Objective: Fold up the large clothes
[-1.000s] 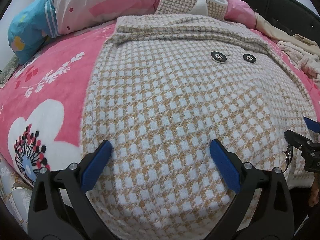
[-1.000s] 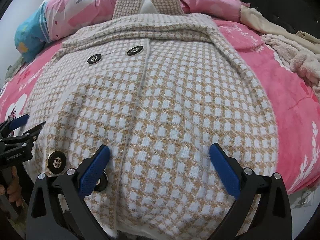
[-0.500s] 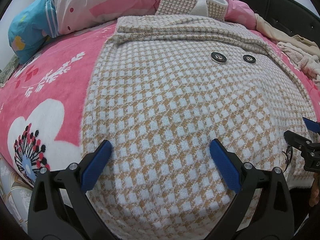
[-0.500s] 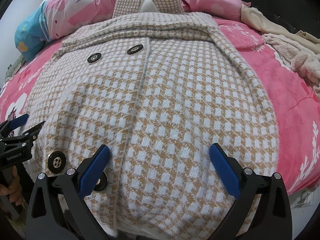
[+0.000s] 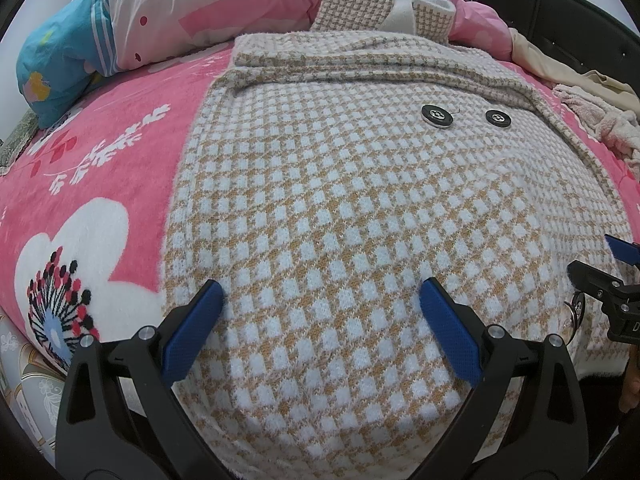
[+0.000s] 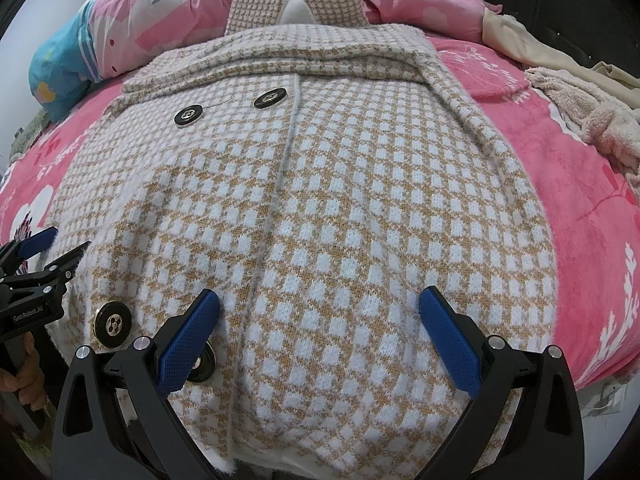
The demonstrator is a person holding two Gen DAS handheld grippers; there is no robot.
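Knit houndstooth coat point(image 5: 360, 208) flat on bed point(image 5: 100, 160); left claw point(image 5: 320, 304) and right claw point(image 6: 316, 308) both apart over near hem. Risk: thick knit bunches, buttons point(image 6: 113, 323) snag.

Both wrist cameras are sitting low and close at the bed's point(image 5: 100, 152) near edge, facing its far edge; left view is covering the coat's point(image 5: 340, 220) left half, right view its right, both sharing its buttons point(image 6: 271, 98).

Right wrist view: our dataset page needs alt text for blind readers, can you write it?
A checked tan-and-white coat lies flat, button side up, on a pink floral blanket, with the open right tool poised over its near hem. Black buttons show, the left tool sits at the left edge, and pink bedding is piled beyond the collar.
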